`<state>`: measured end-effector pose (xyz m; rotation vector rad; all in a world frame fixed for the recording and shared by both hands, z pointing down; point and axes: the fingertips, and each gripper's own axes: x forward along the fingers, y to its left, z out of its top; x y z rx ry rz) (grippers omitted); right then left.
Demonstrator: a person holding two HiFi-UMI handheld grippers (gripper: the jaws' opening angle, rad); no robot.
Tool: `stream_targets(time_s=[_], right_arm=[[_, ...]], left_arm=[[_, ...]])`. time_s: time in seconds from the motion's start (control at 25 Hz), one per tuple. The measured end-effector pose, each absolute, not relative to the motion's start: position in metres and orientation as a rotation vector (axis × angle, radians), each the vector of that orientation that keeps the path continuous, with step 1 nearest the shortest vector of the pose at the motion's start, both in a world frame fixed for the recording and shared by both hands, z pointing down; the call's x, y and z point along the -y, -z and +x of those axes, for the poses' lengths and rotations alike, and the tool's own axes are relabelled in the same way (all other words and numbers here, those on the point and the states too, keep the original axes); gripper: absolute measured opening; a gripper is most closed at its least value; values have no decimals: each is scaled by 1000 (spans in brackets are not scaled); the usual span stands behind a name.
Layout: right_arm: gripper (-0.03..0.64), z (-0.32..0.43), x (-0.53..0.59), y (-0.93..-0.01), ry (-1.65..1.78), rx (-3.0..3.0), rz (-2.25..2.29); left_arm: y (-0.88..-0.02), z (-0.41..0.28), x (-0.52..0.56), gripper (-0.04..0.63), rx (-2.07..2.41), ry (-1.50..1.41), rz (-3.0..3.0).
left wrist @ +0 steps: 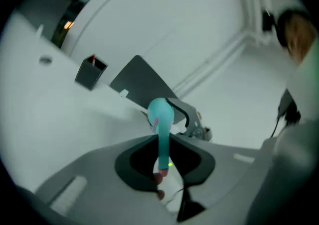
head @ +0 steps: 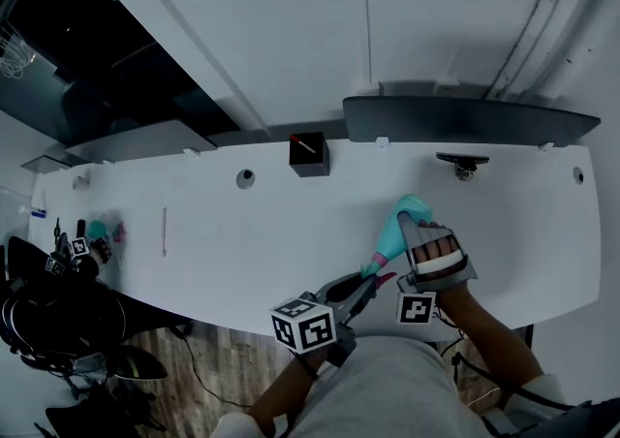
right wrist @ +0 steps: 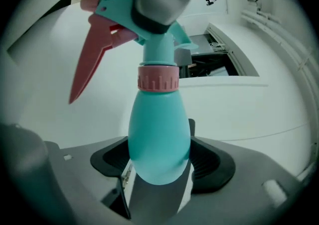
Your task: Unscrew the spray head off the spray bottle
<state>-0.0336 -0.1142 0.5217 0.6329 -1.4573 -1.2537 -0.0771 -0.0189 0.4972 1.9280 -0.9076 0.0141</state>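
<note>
A teal spray bottle (head: 399, 223) lies tilted above the white table's (head: 223, 242) front edge, held between both grippers. My right gripper (head: 411, 225) is shut on its rounded body (right wrist: 159, 139), which fills the gap between the pads. Above the body sit a pink collar (right wrist: 158, 78) and the teal spray head with its red trigger (right wrist: 89, 59). My left gripper (head: 372, 276) is shut on the spray head (left wrist: 163, 144), its jaw covering the head's top in the right gripper view. Beyond the left jaws I see the bottle body (left wrist: 160, 112) and part of the right gripper.
A small black box (head: 309, 154) stands at the table's back edge, next to a long dark panel (head: 465, 121). A black clamp (head: 463, 163) sits at the back right. Small items (head: 97, 233) lie at the far left, with dark gear (head: 58, 320) below them on the floor.
</note>
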Motion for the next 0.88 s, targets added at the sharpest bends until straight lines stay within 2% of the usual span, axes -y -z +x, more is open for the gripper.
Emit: stream_targets(time_s=[0.12,0.44,0.6,0.72,0.88], right_arm=[[374,-38,119,-510,1319,1452,642],[374,-41,119,-513,1258,1502,643],[373,-42,117,-528,1112,1635,573],[373,-33,109,-554,935,1720,426],[373,-26,90,-581,733,1772,189]], left_arm=[[-493,-81,22,64,812,213,1762],[-487,-82,25,68,862,165,1844],[-465,-87,18,92,901,84,2073],[-446,-103,11,140,1069,-270,2402],[-460,-102,-3,167,1118,-1433,2864]])
